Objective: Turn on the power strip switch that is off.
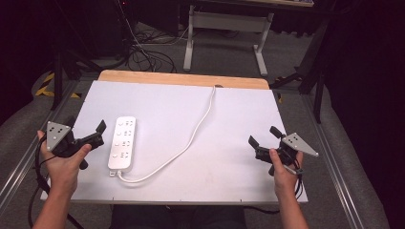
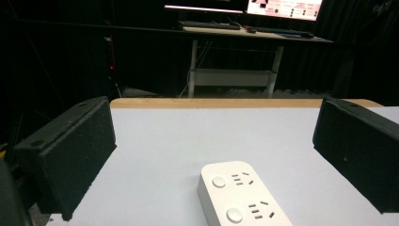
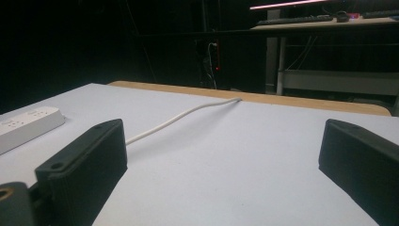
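White power strip [image 1: 122,143] flat on white table [image 1: 229,119], both tongs, left [image 1: 98,133] and right [image 1: 265,136], wide apart, empty.

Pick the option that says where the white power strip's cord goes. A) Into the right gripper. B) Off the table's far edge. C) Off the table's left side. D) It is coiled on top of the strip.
B: the cord leaves the power strip's near end, curves right, then runs off the far edge of the table.

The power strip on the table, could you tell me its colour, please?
White, clearest in the high view: power strip.
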The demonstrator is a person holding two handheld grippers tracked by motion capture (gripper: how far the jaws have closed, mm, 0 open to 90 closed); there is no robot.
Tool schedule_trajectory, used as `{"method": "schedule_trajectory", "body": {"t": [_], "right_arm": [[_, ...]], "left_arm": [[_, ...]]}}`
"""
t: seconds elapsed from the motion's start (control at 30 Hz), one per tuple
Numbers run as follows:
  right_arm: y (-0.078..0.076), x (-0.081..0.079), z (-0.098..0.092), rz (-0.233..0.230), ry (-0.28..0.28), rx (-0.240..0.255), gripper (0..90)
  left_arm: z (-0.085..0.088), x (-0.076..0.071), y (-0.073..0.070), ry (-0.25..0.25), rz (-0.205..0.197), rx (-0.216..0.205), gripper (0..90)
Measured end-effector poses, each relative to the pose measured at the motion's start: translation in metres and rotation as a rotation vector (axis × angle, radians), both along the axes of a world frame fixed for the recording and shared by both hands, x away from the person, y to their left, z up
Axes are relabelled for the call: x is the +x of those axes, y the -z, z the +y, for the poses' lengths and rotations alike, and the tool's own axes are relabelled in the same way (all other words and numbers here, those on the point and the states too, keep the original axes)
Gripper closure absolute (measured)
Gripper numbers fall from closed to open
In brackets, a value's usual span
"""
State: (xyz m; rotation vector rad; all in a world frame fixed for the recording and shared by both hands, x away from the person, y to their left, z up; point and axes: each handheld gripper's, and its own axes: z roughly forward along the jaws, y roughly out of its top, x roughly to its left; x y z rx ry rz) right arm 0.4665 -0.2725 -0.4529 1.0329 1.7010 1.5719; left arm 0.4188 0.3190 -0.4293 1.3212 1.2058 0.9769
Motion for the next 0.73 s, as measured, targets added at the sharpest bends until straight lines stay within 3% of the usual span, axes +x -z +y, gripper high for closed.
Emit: {"method": "schedule_trajectory", "body": {"t": [0.73], "right_arm": [[0.0004,0.0004,-0.0001,-0.002,-0.005,-0.002,2.2]], "left_arm": [[0.0026,-0.0005,0.0022,0.01,0.004,0.007,0.4]]}}
